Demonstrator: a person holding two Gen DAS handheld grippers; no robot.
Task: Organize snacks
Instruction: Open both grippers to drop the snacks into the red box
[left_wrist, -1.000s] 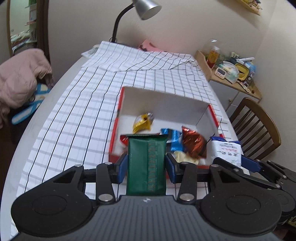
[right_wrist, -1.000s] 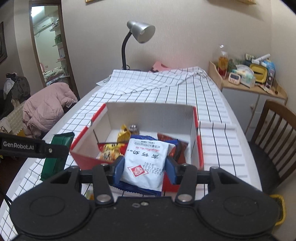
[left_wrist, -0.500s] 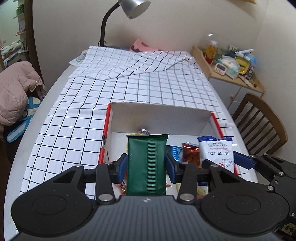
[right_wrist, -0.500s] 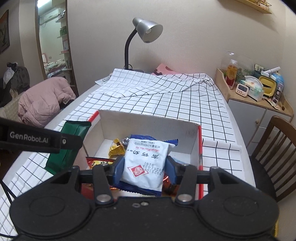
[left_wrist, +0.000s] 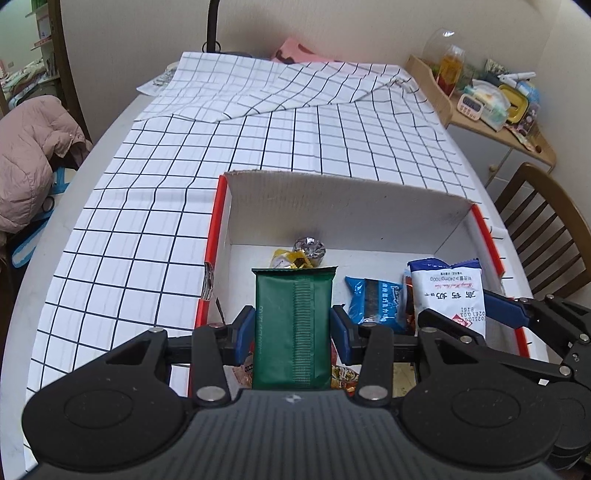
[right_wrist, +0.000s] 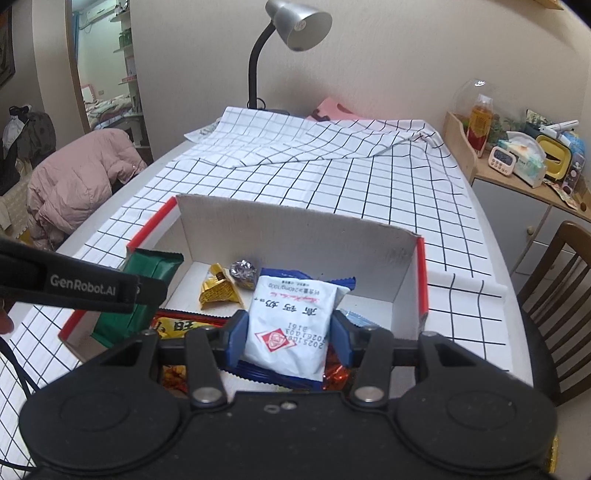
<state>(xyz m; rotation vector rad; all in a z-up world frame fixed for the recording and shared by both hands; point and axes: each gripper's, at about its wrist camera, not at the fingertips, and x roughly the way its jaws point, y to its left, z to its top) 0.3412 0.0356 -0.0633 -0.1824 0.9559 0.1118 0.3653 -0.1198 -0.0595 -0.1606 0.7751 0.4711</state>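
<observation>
Left wrist view: we held the green packet (left_wrist: 291, 328) clamped in jaws above the box (left_wrist: 343, 206); right jaws gripped the white packet (right_wrist: 291, 325). We judged releasing low, over bare floor, best.

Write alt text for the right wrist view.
The right gripper grips a white packet above an open box of snacks on a checked cloth. At left, the left gripper holds a green packet over the box.
</observation>
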